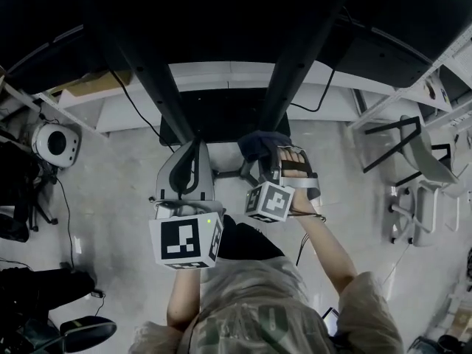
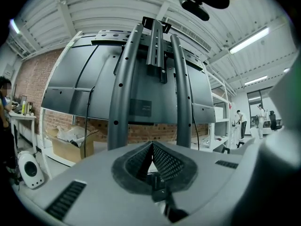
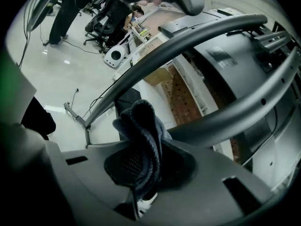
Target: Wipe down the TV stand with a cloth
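The left gripper (image 1: 193,150) hangs with jaws closed on nothing before the TV stand (image 1: 221,116), while the right gripper (image 3: 141,163) clamps a dark bunched cloth (image 3: 142,121), its long axis projecting beyond the jaws toward the stand's right upright (image 1: 296,57).

Right tongs (image 1: 259,161) hold a cloth (image 1: 265,142) (dark, bunched) at the stand's post (image 1: 292,72).

Head view looks down; gripper views closely share TV stand (image 2: 121,79)

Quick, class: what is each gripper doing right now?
Left gripper: jaws closed, empty.
Right gripper: jaws closed on the dark cloth.
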Demonstrator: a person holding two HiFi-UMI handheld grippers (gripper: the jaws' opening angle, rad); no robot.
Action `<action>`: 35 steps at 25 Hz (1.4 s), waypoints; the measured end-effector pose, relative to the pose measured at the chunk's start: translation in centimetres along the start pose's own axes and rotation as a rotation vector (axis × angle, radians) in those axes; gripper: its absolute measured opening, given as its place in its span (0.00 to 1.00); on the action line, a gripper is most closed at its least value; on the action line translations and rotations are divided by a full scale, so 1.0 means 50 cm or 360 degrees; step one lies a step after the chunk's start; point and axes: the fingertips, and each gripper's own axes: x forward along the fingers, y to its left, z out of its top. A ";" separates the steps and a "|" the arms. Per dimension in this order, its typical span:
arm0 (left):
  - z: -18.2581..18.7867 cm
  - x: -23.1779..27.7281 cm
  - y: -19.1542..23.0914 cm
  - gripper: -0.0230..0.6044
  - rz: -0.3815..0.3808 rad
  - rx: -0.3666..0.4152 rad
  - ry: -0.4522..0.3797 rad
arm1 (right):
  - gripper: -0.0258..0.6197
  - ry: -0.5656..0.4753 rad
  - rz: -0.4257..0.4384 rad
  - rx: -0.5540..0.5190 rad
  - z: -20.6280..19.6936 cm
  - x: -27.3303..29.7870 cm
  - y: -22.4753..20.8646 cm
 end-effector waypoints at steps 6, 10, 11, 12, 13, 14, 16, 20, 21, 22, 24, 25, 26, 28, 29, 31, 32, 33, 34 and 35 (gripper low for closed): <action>-0.032 0.012 0.008 0.06 0.0000 0.0007 0.0047 | 0.13 0.0070 0.0174 0.0069 -0.041 0.066 0.114; -0.060 0.015 0.009 0.06 0.0003 -0.0002 0.0079 | 0.13 0.0090 0.0259 0.0093 -0.061 0.096 0.171; -0.064 0.016 0.009 0.06 0.0002 0.0000 0.0082 | 0.13 0.0100 0.0279 0.0095 -0.066 0.102 0.184; -0.066 0.017 0.010 0.06 0.0002 0.0002 0.0083 | 0.13 0.0110 0.0297 0.0097 -0.071 0.109 0.196; -0.068 0.018 0.011 0.06 0.0006 0.0004 0.0083 | 0.13 0.0119 0.0312 0.0099 -0.075 0.116 0.207; -0.070 0.018 0.013 0.06 0.0011 0.0006 0.0082 | 0.13 0.0125 0.0320 0.0102 -0.078 0.121 0.216; -0.074 0.017 0.017 0.06 0.0021 0.0008 0.0080 | 0.13 0.0128 0.0316 0.0106 -0.082 0.127 0.227; -0.078 0.010 0.020 0.06 0.0051 0.0011 0.0069 | 0.13 0.0116 0.0304 0.0093 -0.087 0.137 0.239; -0.077 0.006 0.019 0.06 0.0059 0.0017 0.0071 | 0.13 0.0113 0.0320 0.0095 -0.088 0.137 0.242; -0.073 0.001 0.018 0.06 0.0064 0.0026 0.0079 | 0.13 0.0115 0.0343 0.0103 -0.089 0.134 0.243; -0.050 -0.012 0.014 0.06 0.0069 0.0043 0.0094 | 0.13 0.0127 0.0374 0.0118 -0.090 0.116 0.231; -0.031 -0.020 0.014 0.06 0.0076 0.0041 0.0098 | 0.13 0.0119 0.0367 0.0122 -0.086 0.100 0.212; -0.008 -0.030 0.015 0.06 0.0088 0.0034 0.0099 | 0.13 0.0087 0.0338 0.0128 -0.075 0.079 0.183; 0.049 -0.048 0.021 0.06 0.0121 0.0025 0.0077 | 0.13 -0.0028 0.0238 0.0176 -0.032 0.024 0.100; 0.081 -0.055 0.024 0.06 0.0136 0.0027 0.0058 | 0.13 -0.0085 0.0181 0.0214 -0.006 -0.010 0.050; 0.141 -0.062 0.020 0.06 0.0148 0.0035 0.0019 | 0.13 -0.0179 0.0055 0.0286 0.044 -0.079 -0.058; 0.169 -0.063 0.014 0.06 0.0142 0.0039 -0.0003 | 0.13 -0.0226 -0.0010 0.0324 0.067 -0.114 -0.111; 0.195 -0.065 0.005 0.06 0.0132 0.0044 -0.0028 | 0.13 -0.0280 -0.0069 0.0379 0.089 -0.148 -0.161; 0.219 -0.066 -0.004 0.06 0.0119 0.0050 -0.0060 | 0.13 -0.0344 -0.0118 0.0463 0.112 -0.181 -0.207; 0.242 -0.066 -0.011 0.06 0.0106 0.0056 -0.0097 | 0.13 -0.0422 -0.0149 0.0582 0.136 -0.212 -0.250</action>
